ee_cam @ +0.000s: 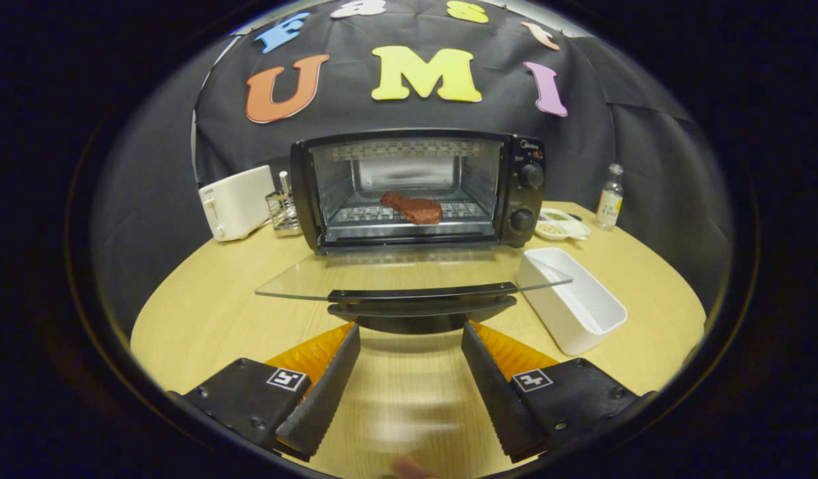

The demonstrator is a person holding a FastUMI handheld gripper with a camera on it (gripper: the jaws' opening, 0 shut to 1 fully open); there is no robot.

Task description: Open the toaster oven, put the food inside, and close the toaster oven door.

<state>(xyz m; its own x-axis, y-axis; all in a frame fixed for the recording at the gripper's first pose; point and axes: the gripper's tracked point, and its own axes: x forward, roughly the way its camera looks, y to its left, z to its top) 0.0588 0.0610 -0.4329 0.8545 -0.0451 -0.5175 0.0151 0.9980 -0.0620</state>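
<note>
Wooden counter (202,313) holds a black toaster oven (418,189) with its glass door (409,276) folded all the way down, flat and open. Inside, on the wire rack (365,214), lies the food (412,207), a reddish-brown piece that looks like meat. The gripper (410,332) sits low, just in front of the door's dark handle (422,301). Its jaws are spread wide apart and pinch nothing; the tips are right below the handle. A white tray (575,306) stands beside the door. A white toaster (237,201) and a small bottle (610,198) stand at either side of the oven.
</note>
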